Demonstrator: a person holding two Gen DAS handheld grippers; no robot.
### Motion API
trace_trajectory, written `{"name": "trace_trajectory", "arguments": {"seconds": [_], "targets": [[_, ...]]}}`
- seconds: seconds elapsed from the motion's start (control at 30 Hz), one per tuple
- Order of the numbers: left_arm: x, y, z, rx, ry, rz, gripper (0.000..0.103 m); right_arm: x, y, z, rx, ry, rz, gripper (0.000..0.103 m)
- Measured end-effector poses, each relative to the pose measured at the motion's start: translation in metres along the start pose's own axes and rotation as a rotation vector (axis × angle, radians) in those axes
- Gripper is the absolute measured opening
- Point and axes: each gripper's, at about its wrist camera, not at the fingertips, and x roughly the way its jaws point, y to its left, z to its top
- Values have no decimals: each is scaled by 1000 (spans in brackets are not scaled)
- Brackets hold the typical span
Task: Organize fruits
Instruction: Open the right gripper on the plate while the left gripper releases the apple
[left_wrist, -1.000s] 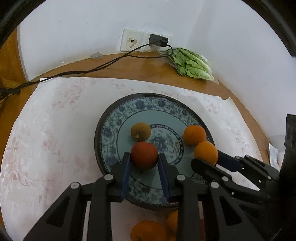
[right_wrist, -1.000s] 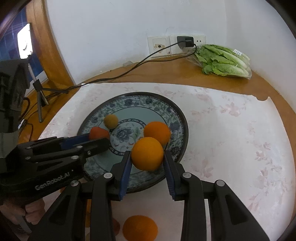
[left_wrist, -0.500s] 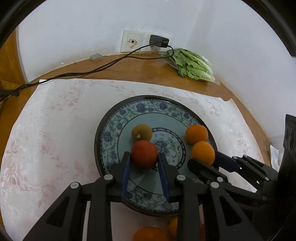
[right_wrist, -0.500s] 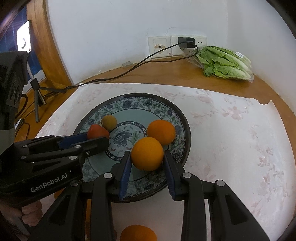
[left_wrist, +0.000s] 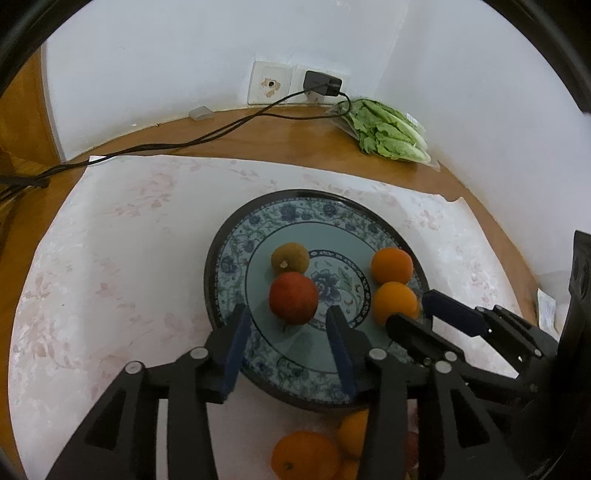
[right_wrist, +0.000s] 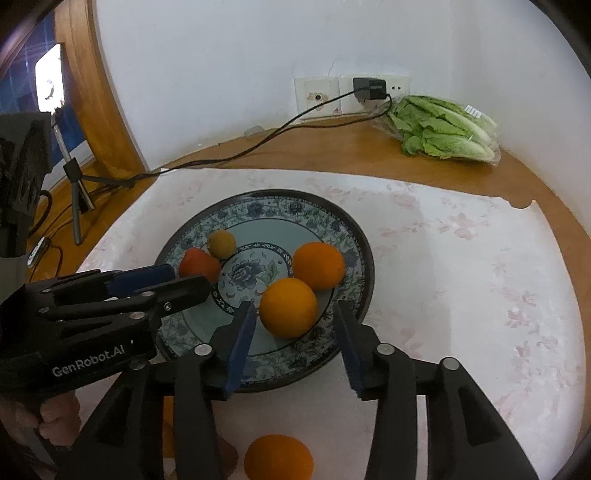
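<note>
Both pairs of tongs have sprung apart since a moment ago: the left tongs no longer clamp the red fruit, and the right tongs have let go of the near orange. Each fruit now sits on the patterned plate, in front of its spread pads with a clear gap on either side.

The red fruit lies just in front of a small brownish fruit, seemingly touching it; the near orange rests against a second orange by the plate's right rim. More oranges wait on the pale cloth over the worktop, near the person's side.

The step in hand looks like release and retreat. Done well, each tool draws straight back along its own line (no sideways sweep), so a pad does not nudge a round fruit into rolling. The two tools sit close together, so pulling one back first seems wise.

The fruits are near-spherical, with no real long axis; the brownish one shows its stem end facing the left camera.
</note>
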Motion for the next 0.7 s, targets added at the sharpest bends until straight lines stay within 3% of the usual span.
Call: {"name": "trace_trajectory", "arguments": {"seconds": [0.3, 0.7], "targets": [[-23, -2, -9, 10, -2, -3, 55, -23, 6, -8, 3, -33, 4, 52], [-60, -6, -33, 16, -4, -8, 58, -62, 16, -33, 19, -68, 32, 52]]}}
